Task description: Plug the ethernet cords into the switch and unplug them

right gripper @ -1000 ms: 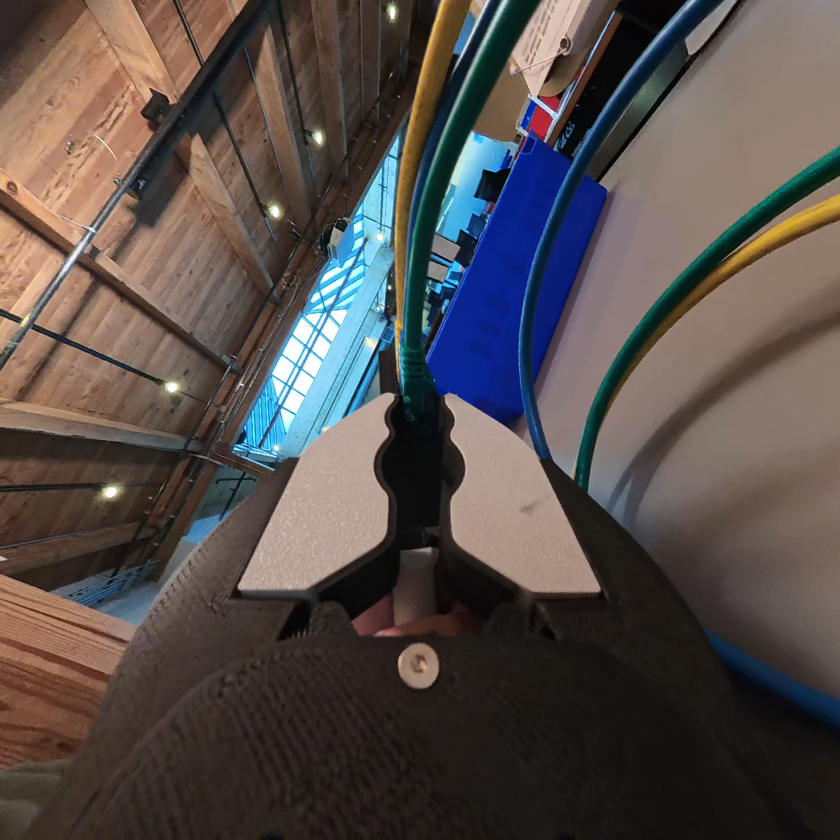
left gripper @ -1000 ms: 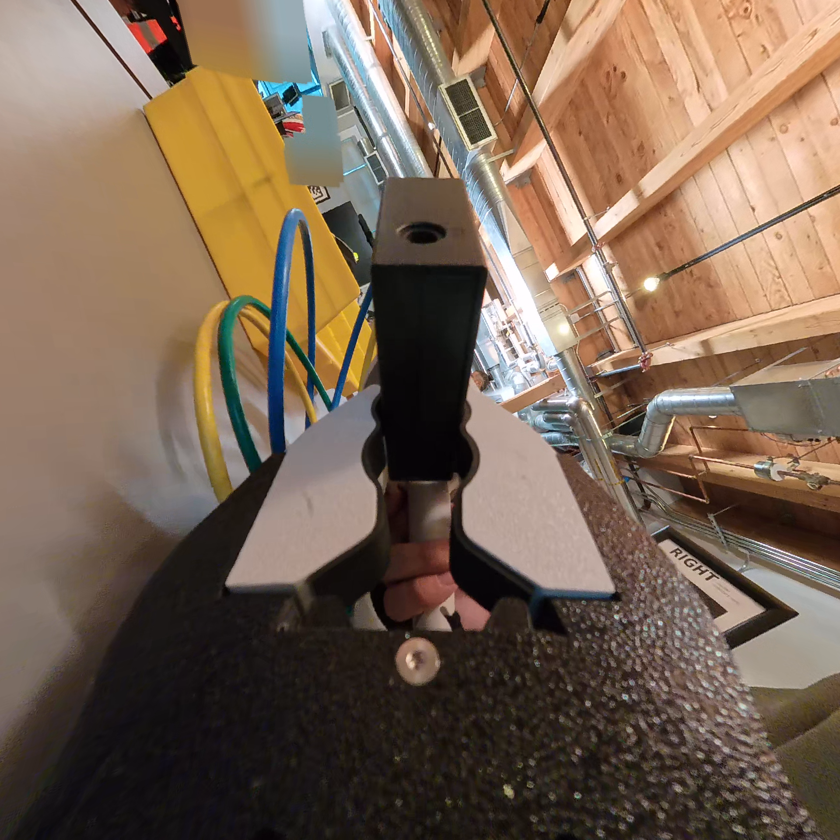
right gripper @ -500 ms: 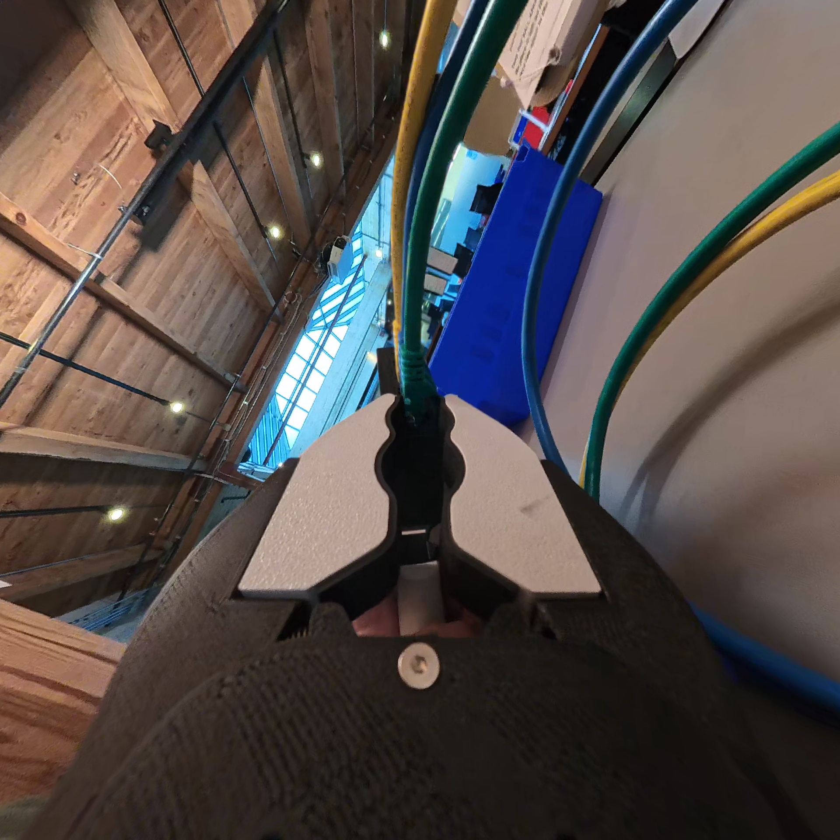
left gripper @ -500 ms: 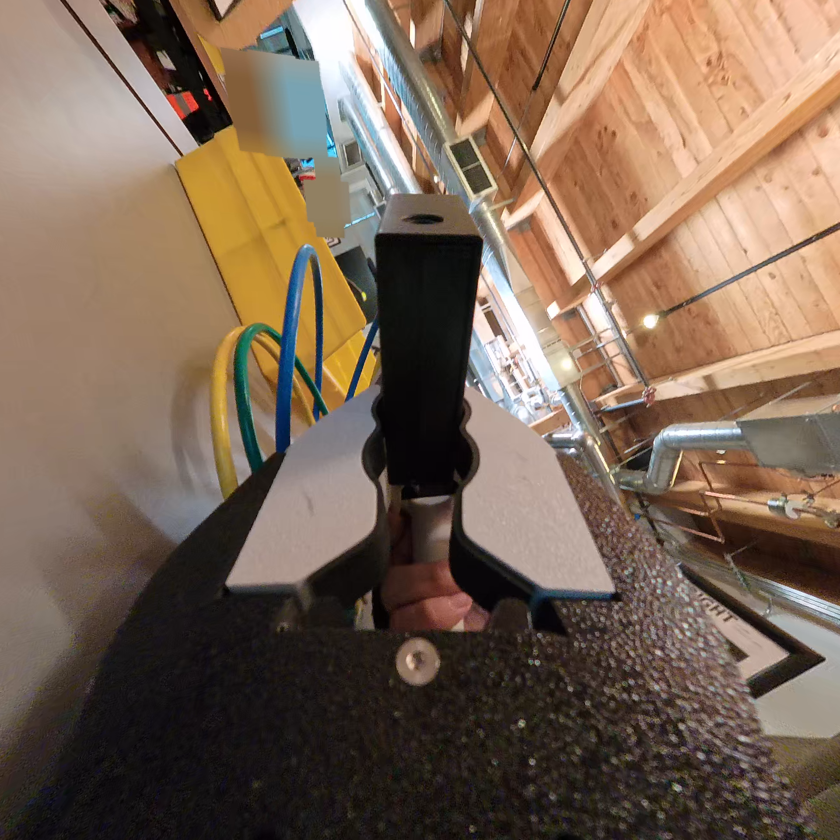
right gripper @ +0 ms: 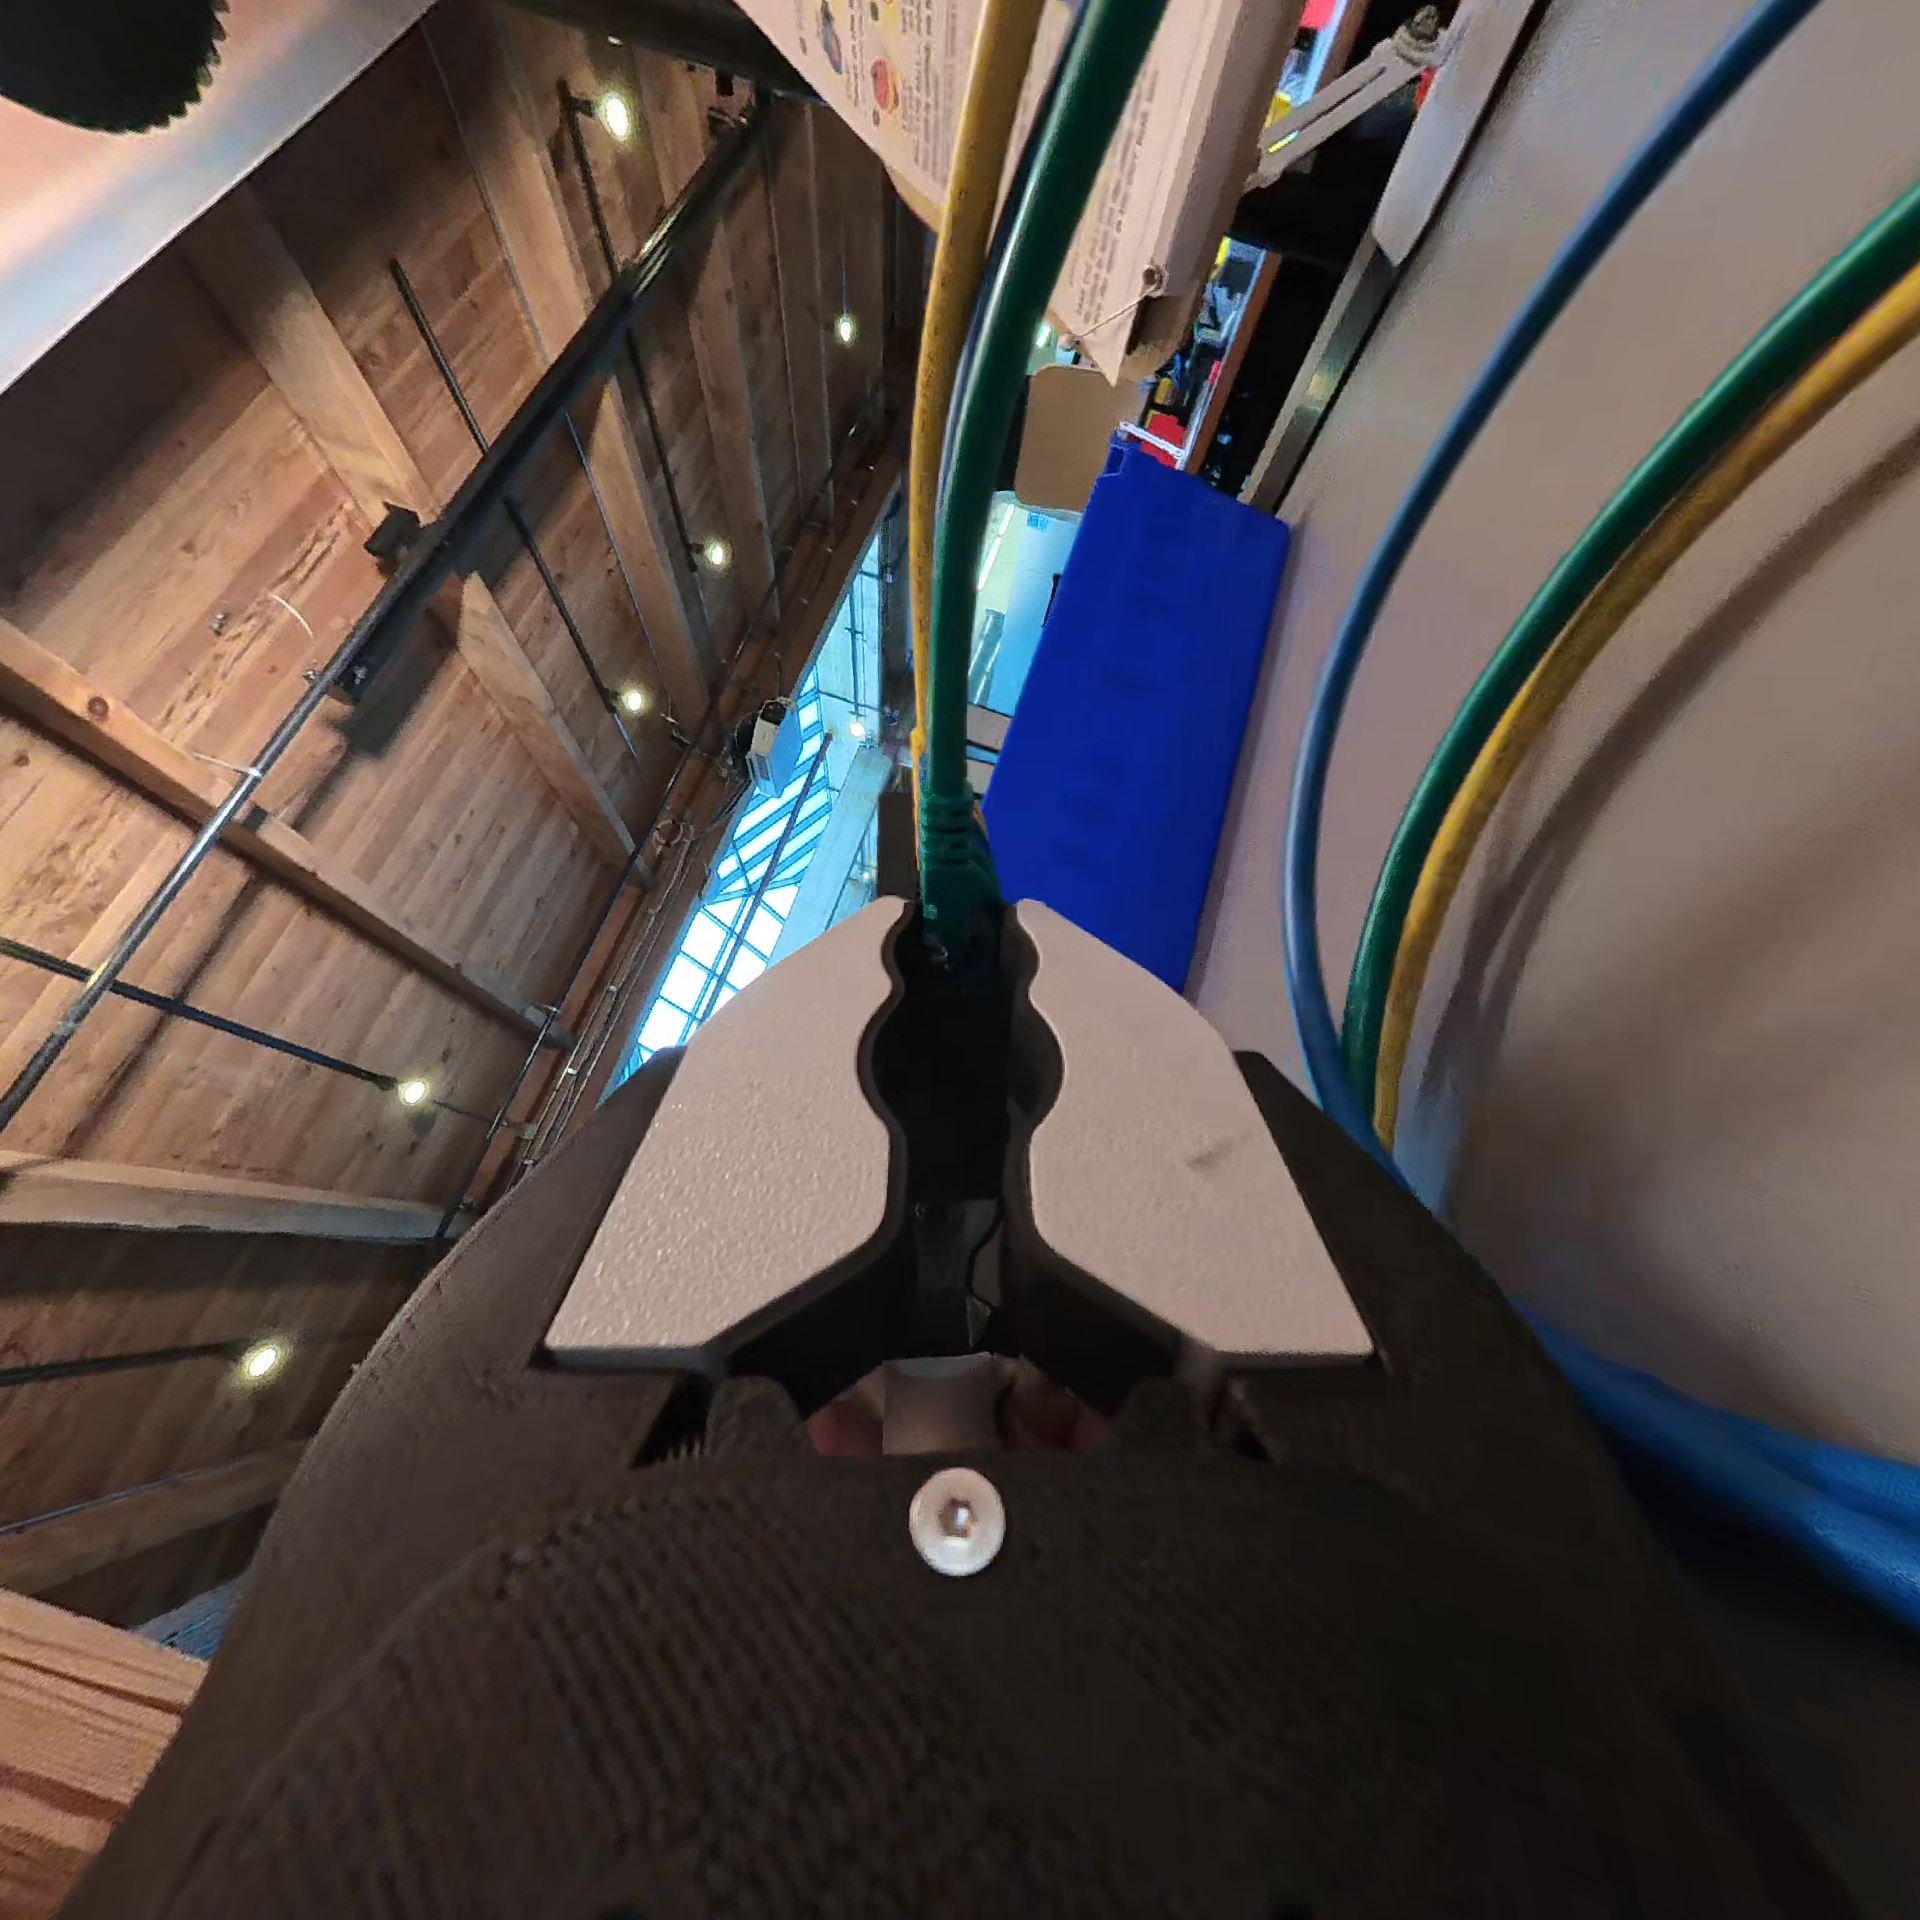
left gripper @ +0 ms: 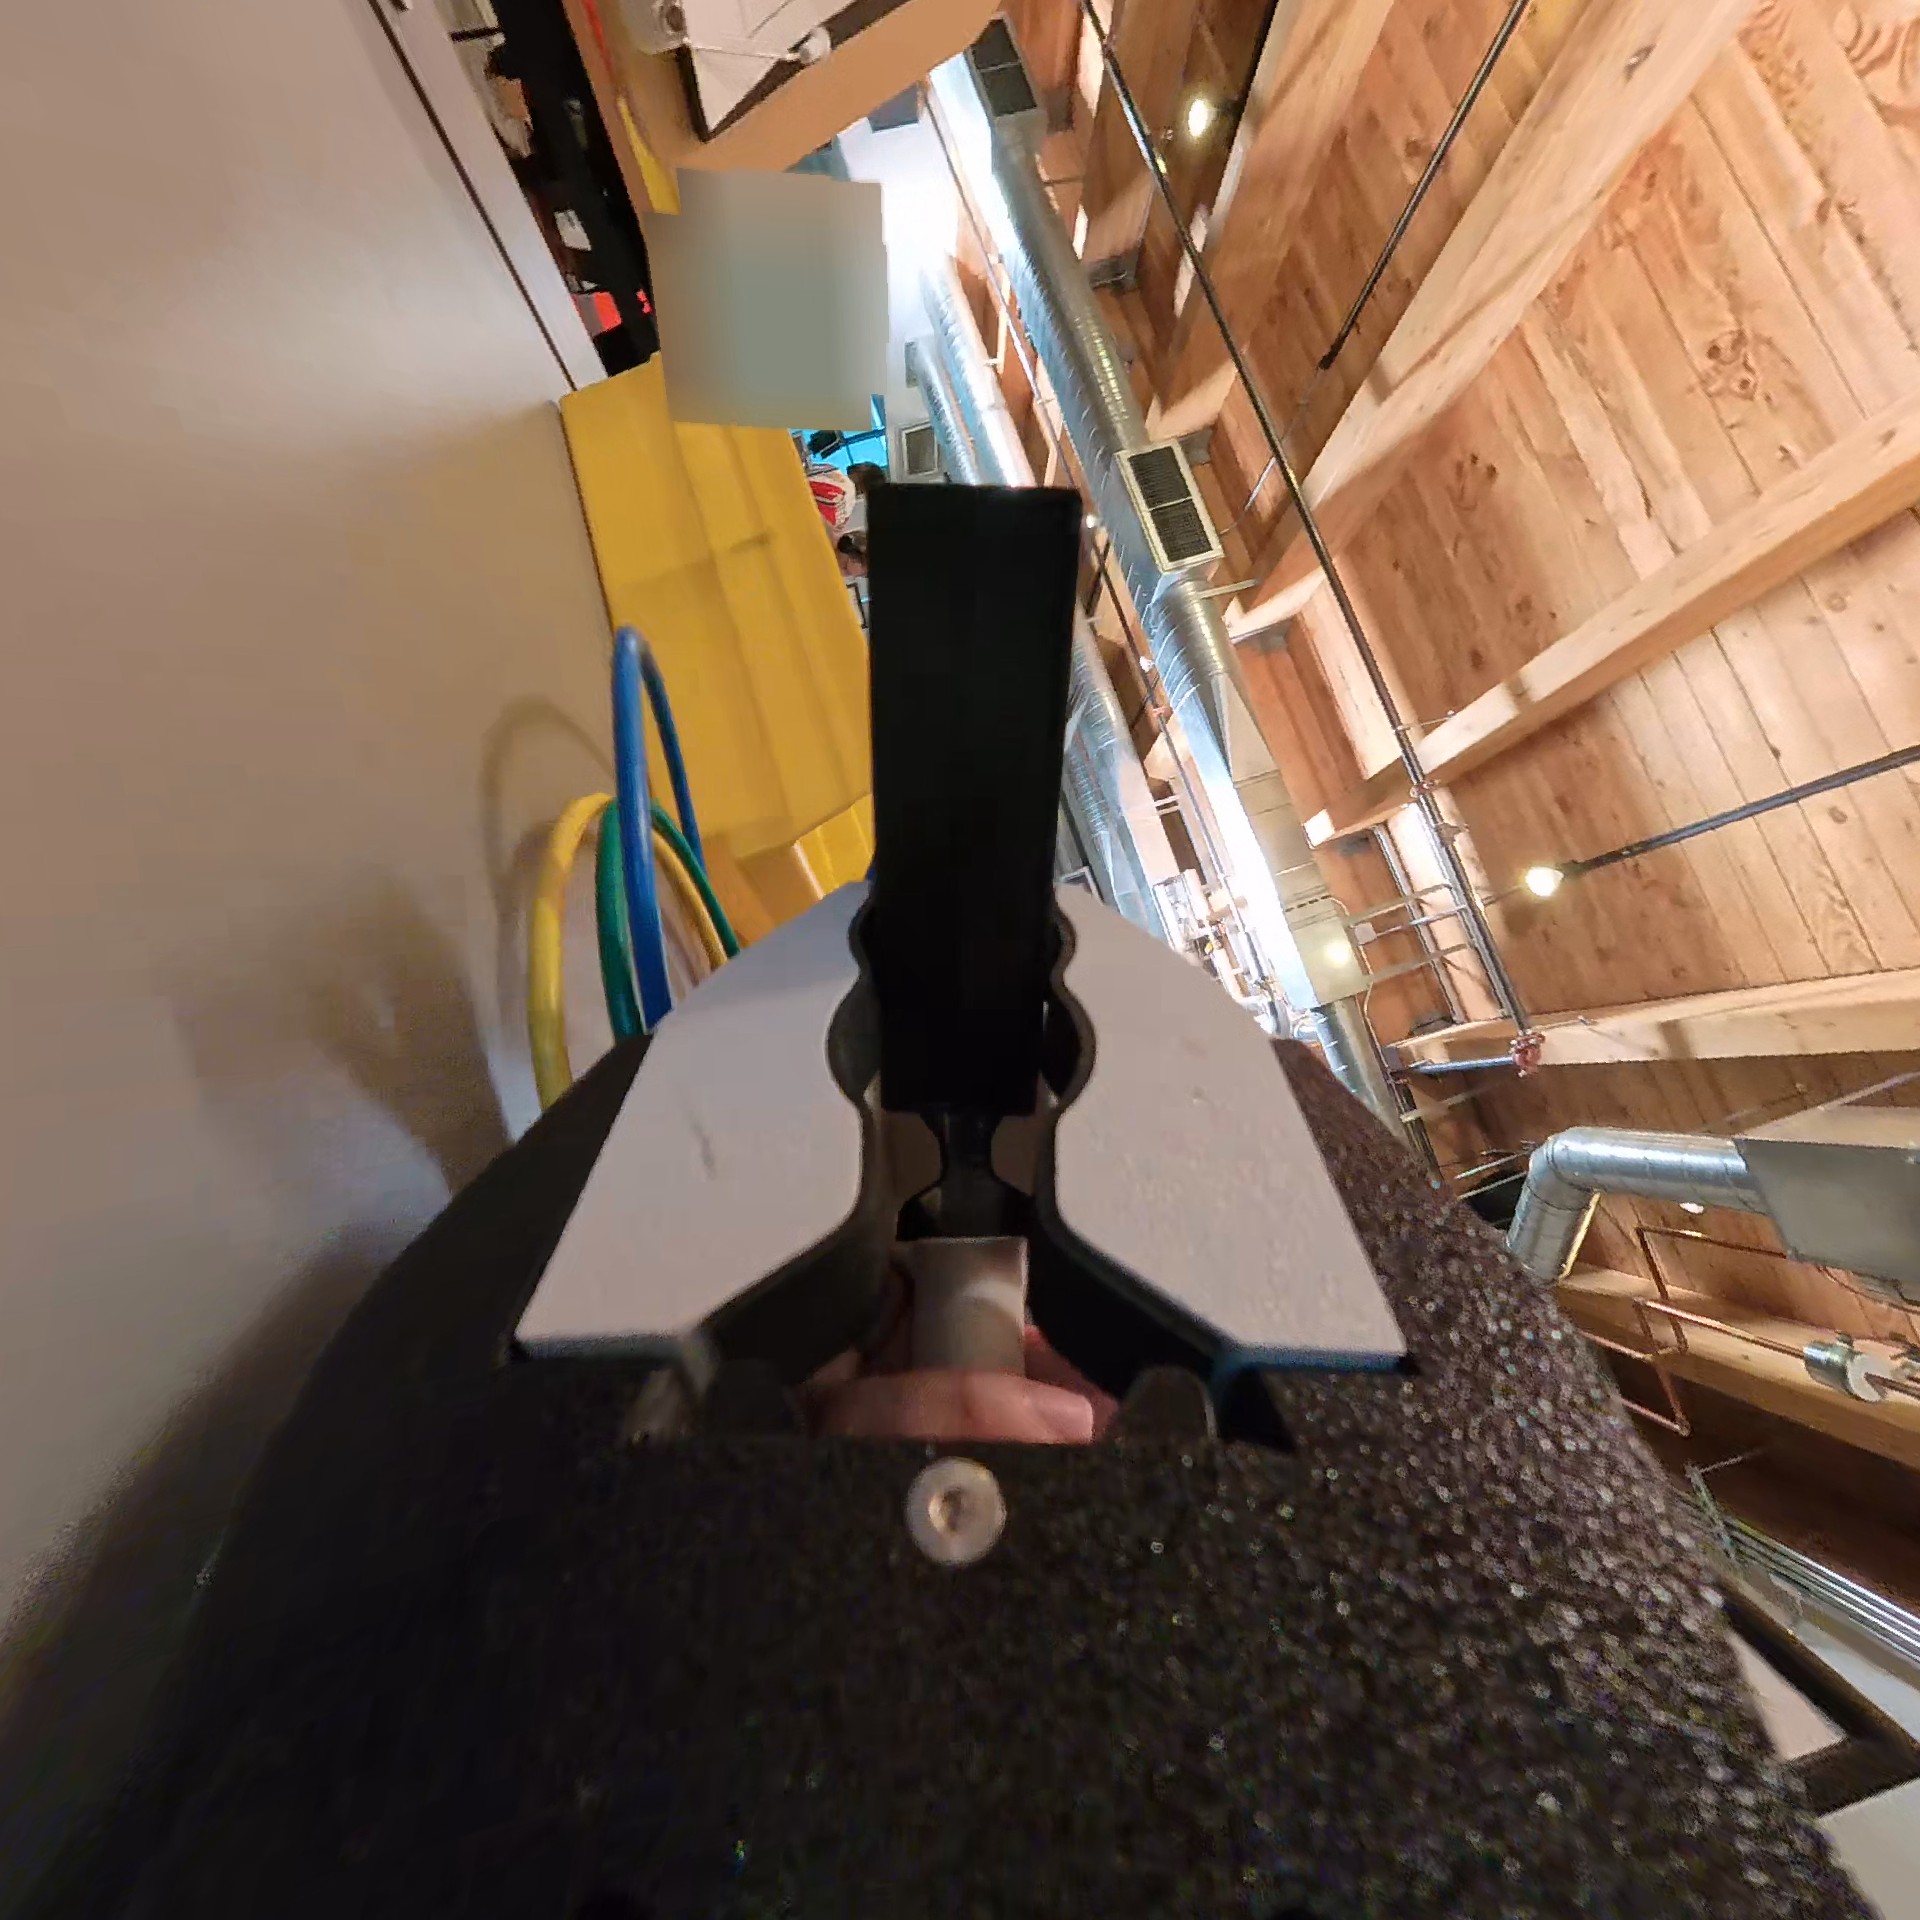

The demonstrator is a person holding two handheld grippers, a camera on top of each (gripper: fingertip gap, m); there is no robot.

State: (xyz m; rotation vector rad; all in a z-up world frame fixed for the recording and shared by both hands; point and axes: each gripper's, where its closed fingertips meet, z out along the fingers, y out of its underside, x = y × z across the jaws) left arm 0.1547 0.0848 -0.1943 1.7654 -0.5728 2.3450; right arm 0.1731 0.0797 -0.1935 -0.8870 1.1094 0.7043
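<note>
My left gripper (left gripper: 961, 925) is shut on the black box-shaped switch (left gripper: 966, 748), which sticks out forward between the fingers. Blue (left gripper: 636, 790), green (left gripper: 613, 935) and yellow (left gripper: 545, 935) ethernet cords loop over the beige table (left gripper: 260, 623) to its left. My right gripper (right gripper: 956, 920) is shut on the plug end (right gripper: 951, 852) of the green cord (right gripper: 977, 468), which runs straight out from the fingertips. A yellow cord (right gripper: 940, 416) runs beside it, and a blue cord (right gripper: 1340, 727) curves to the right. The switch's ports are hidden.
A yellow bin (left gripper: 717, 644) stands on the table beyond the cords in the left view. A blue bin (right gripper: 1122, 748) stands on the beige table (right gripper: 1714, 935) in the right view. Both cameras are tilted towards wooden ceiling beams (left gripper: 1558, 520) and metal ducts (left gripper: 1091, 364).
Both views have swung. The switch now points straighter ahead, and the holed end face seen earlier no longer shows. Both grips are unchanged.
</note>
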